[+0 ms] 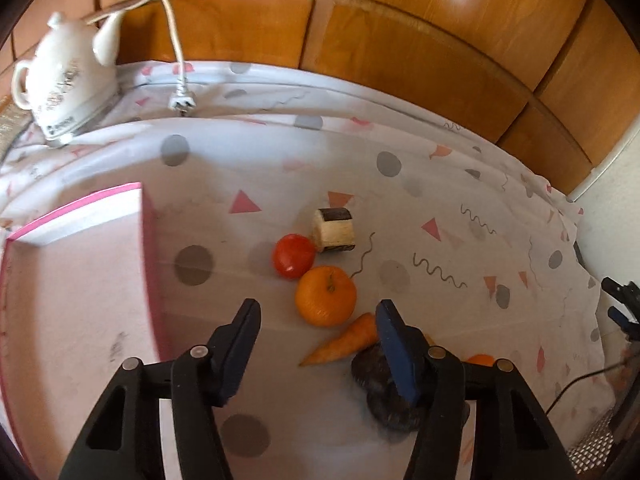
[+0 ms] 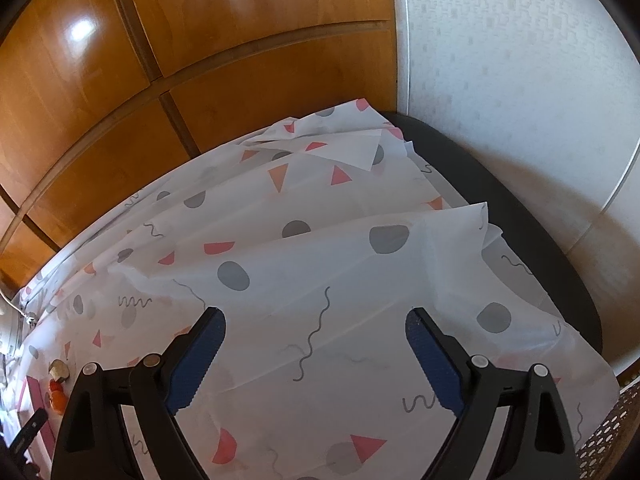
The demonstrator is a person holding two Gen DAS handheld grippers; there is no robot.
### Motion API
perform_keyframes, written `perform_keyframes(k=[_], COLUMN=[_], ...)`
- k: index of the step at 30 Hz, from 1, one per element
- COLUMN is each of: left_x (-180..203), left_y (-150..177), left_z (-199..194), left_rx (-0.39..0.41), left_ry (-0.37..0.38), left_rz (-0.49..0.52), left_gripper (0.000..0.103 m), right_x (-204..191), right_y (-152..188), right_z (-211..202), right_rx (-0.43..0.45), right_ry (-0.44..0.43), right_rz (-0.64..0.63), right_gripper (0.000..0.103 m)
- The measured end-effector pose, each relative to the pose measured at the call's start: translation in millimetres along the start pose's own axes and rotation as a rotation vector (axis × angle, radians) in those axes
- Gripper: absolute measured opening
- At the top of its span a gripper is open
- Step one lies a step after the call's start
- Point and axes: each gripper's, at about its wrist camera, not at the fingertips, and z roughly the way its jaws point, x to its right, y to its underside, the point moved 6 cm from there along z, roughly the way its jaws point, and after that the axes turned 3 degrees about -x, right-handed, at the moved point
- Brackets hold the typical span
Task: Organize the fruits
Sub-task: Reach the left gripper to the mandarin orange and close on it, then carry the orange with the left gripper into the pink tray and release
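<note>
In the left wrist view an orange, a red tomato, a carrot, a dark purple lumpy fruit and a pale cut piece with dark ends lie together on the patterned cloth. A pink-rimmed tray sits to their left. My left gripper is open, just before the orange; its right finger covers part of the dark fruit. My right gripper is open and empty over bare cloth, far right of the fruits.
A white electric kettle with its cord and plug stands at the back left. Wooden cabinet doors run behind the table. The table's dark right edge meets a white wall.
</note>
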Motion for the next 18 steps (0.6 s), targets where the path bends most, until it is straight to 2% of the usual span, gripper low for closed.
perform_keyframes(k=[2, 4, 5, 8, 11, 15, 18], left_x=[2.9, 2.0, 2.6, 3.8, -1.3, -13.4, -40.3], left_y=[-3.8, -5.2, -5.3, -7.4, -5.4, -1.1, 5.7], left_z=[10.6, 24.5, 28.6, 28.7, 15.7, -16.9, -46.8], left_rx=[-0.011, -0.043, -0.053, -0.033, -0.01, 0.049, 0.095], left_ry=[-0.01, -0.018, 0.0, 0.003, 0.044, 0.078, 0.048], left_rz=[0.008, 0.001, -0.005, 0.001, -0.042, -0.082, -0.123], left_gripper=[0.058, 0.042, 0.039, 0.038, 0.038, 0.038, 0.039], right_x=[-1.2, -3.1, -4.0, -5.4, -6.9, -9.7, -14.6], right_y=[-0.1, -0.1, 0.2, 0.5, 1.1, 3.3, 4.8], right_z=[0.3, 1.0, 1.2, 2.0, 2.7, 2.5, 1.6], right_rx=[0.0, -0.003, -0.003, -0.004, -0.002, 0.0, 0.003], right_ry=[-0.002, -0.007, -0.009, -0.011, -0.011, -0.024, -0.038], right_rz=[-0.005, -0.01, -0.014, -0.024, -0.037, -0.049, -0.067], right_gripper=[0.093, 0.093, 0.093, 0.093, 0.093, 0.093, 0.092])
